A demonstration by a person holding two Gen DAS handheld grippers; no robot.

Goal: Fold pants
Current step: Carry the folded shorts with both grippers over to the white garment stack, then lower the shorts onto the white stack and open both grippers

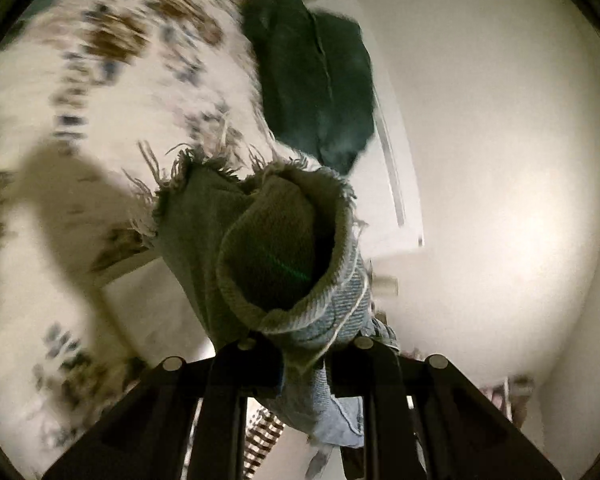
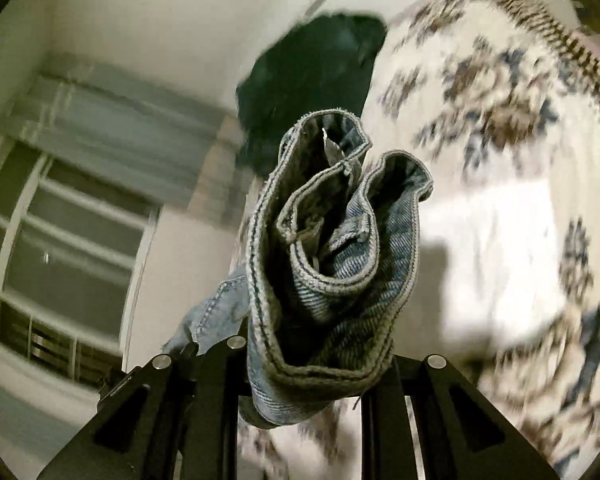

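A pair of light blue denim jeans (image 1: pixel 284 248) is pinched between the closed fingers of the left gripper (image 1: pixel 304 360) and the right gripper (image 2: pixel 312 364), with a dark green garment (image 1: pixel 316 76) on the floral-patterned bedspread (image 1: pixel 112 80) beyond.

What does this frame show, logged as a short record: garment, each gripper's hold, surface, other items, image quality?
garment: blue denim pants, lifted off the surface
left gripper: shut on a frayed leg hem
right gripper: shut on the bunched waistband
surface: floral-patterned bedspread
other items: dark garment lying at the bedspread's edge; window in the right wrist view
image quality: background motion-blurred in both views
fold status: no fold visible yet
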